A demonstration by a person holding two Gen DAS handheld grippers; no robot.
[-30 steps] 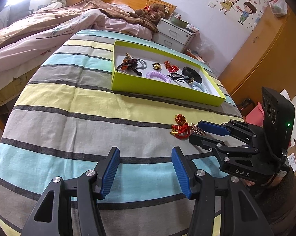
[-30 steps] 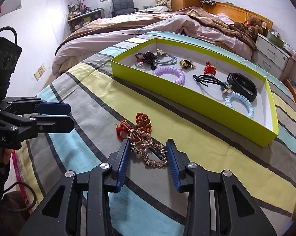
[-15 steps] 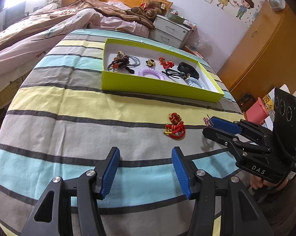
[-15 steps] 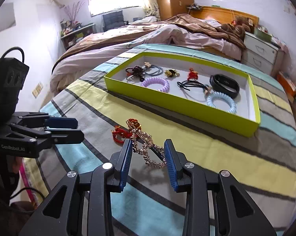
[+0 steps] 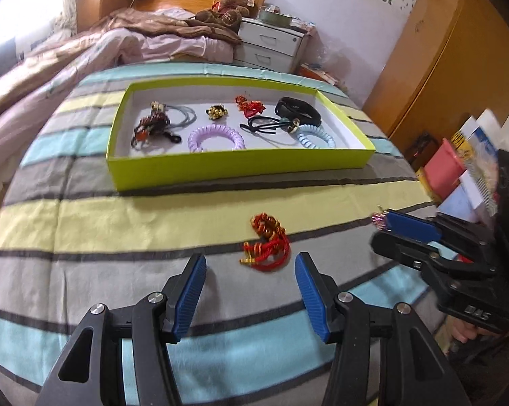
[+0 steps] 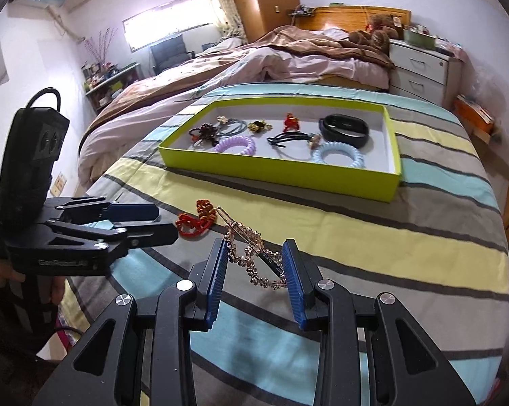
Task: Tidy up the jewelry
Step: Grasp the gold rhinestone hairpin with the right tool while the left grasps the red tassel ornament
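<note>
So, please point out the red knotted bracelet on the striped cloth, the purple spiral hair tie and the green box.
Red knotted bracelet (image 5: pixel 267 243): left wrist view, on its red cords.
Purple spiral hair tie (image 5: pixel 216 136): left wrist view, on the coil's far side.
Green box (image 5: pixel 241 165): left wrist view, on its near wall.

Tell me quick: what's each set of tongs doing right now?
Left tongs: open, empty, above the red cord.
Right tongs: closed on the rhinestone clip, lifted off the bed.

Bare striped cloth (image 6: pixel 373 237) lies open up to the tray's near wall (image 6: pixel 288 177); only the red bracelet (image 5: pixel 266 242) interrupts it.
</note>
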